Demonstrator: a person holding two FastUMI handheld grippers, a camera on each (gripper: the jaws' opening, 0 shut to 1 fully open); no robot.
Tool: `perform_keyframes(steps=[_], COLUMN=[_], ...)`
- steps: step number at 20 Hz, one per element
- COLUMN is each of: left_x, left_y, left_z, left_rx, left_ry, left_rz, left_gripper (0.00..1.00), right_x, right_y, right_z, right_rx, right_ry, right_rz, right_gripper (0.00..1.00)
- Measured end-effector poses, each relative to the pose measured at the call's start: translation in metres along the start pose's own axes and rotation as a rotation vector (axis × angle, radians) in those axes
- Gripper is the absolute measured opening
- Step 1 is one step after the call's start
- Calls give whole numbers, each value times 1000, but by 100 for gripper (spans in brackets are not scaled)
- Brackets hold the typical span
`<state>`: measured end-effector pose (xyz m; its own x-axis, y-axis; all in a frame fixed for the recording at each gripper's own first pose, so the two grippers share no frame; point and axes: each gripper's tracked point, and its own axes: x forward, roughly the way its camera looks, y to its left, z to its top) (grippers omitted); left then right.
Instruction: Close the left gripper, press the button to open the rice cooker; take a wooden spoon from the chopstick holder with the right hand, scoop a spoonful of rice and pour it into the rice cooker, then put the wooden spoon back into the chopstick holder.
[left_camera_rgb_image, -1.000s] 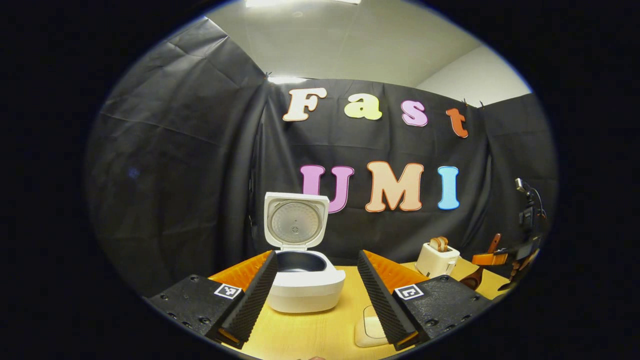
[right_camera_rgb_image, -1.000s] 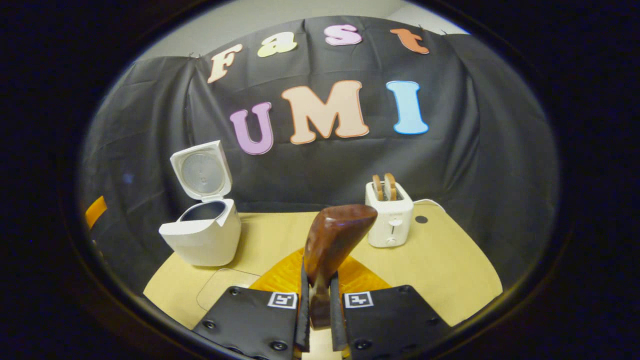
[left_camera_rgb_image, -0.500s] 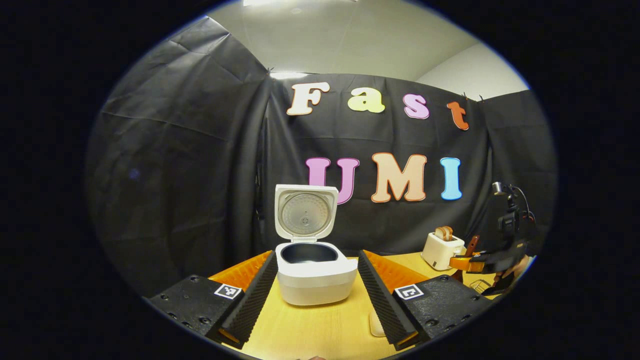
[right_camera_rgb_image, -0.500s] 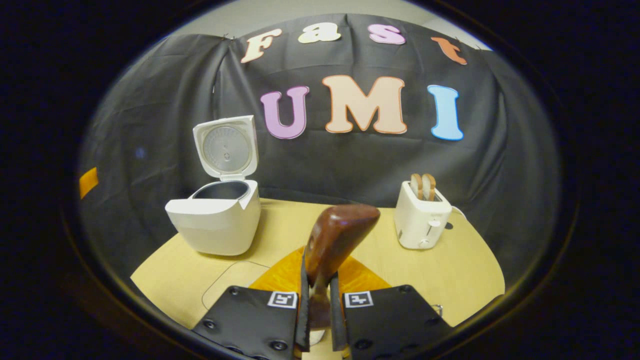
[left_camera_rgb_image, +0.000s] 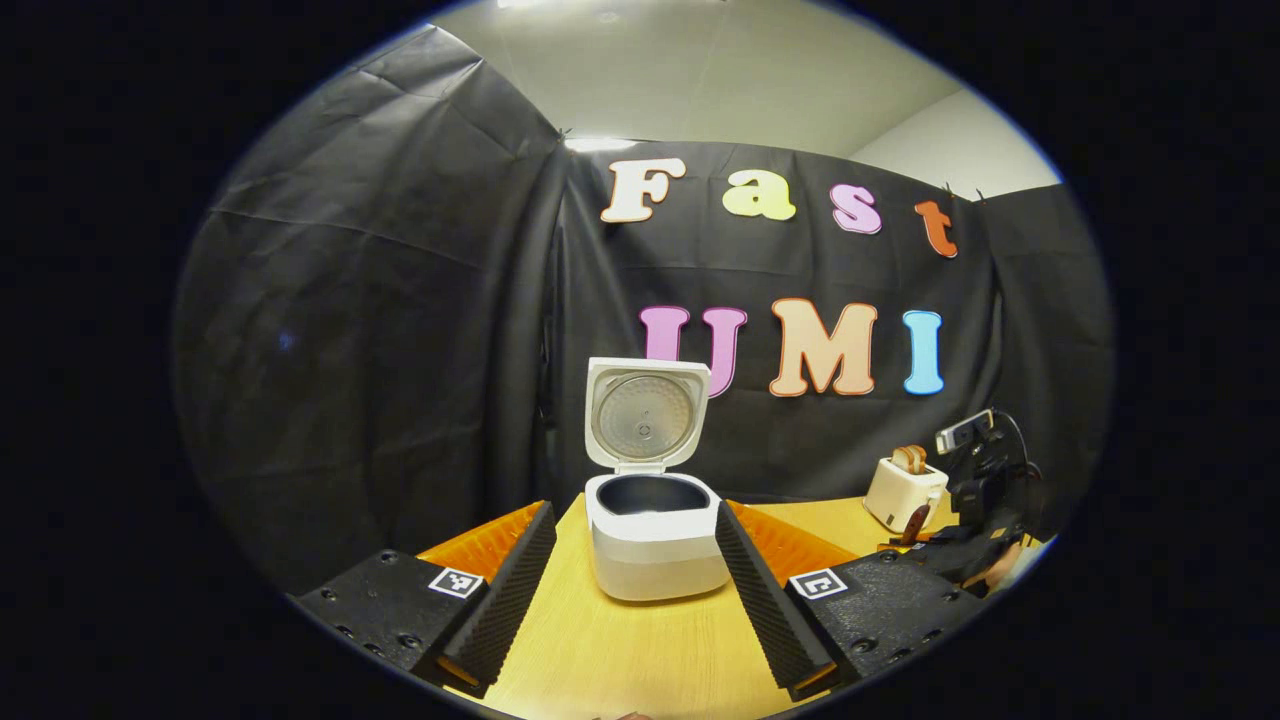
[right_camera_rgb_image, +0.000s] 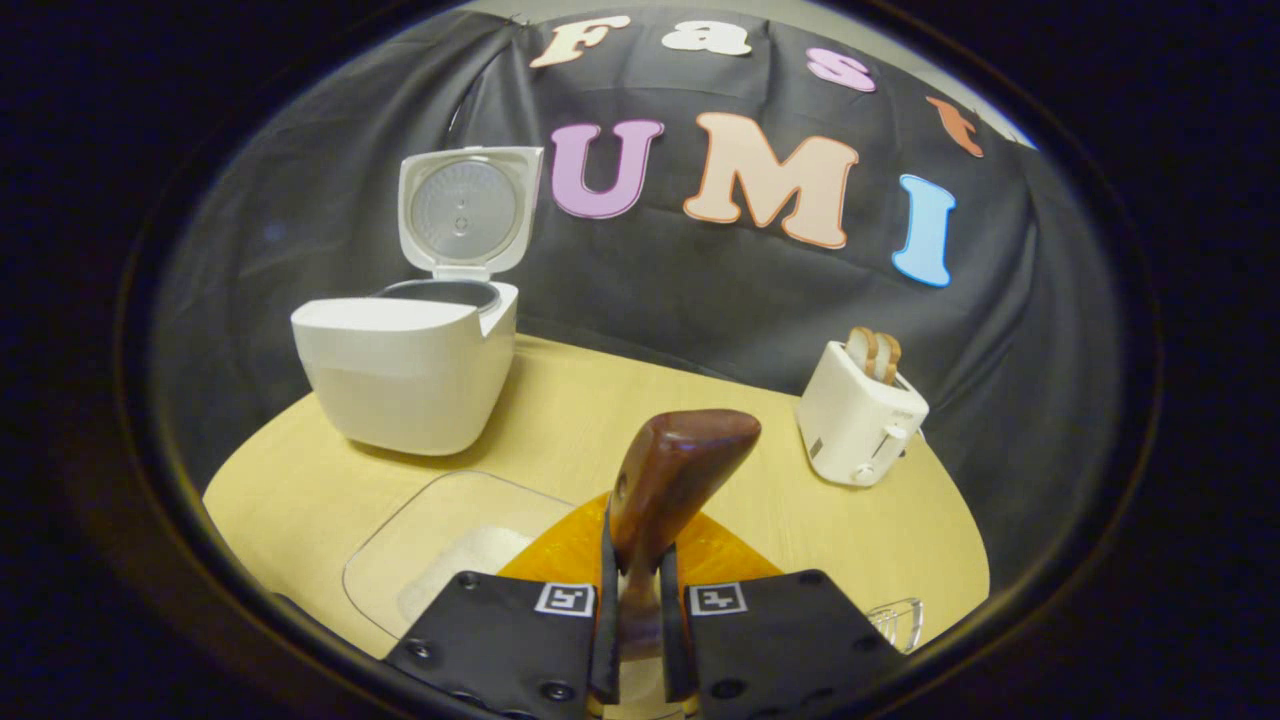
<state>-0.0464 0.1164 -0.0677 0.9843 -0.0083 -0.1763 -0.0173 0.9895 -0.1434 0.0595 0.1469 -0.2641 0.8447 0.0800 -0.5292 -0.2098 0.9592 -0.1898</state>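
- Desk (right_camera_rgb_image: 560, 420): light wood surface carrying every item below.
- Rice cooker (right_camera_rgb_image: 405, 375): white, at the rear left of the desk in the right gripper view; lid (right_camera_rgb_image: 465, 212) raised upright, inner pot exposed.
- Toaster (right_camera_rgb_image: 860, 412): white, rear right, two slices in its slots.
- Clear container (right_camera_rgb_image: 440, 535): in front of the cooker, holding white rice.
- Left tongs (left_camera_rgb_image: 632, 560): released, fingers spread wide either side of the cooker.
- Right tongs (right_camera_rgb_image: 633, 620): clenched on the wooden spoon (right_camera_rgb_image: 672, 480) handle; bowl points up, above the container's right edge.
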Motion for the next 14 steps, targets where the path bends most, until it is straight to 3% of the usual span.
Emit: perform_keyframes(steps=[3, 6, 14], left_x=[-1, 0, 1], left_y=[8, 10, 10], left_z=[-1, -1, -2], left_rx=[1, -5, -18], left_ry=[-1, -2, -1], left_rz=[10, 14, 14], left_gripper=[95, 95, 95], right_x=[2, 2, -8], right_y=[14, 38, 65], right_z=[-1, -8, -18], right_rx=[-18, 2, 252], right_ry=[4, 41, 142], right_rz=[-3, 46, 153], right_gripper=[19, 19, 20])
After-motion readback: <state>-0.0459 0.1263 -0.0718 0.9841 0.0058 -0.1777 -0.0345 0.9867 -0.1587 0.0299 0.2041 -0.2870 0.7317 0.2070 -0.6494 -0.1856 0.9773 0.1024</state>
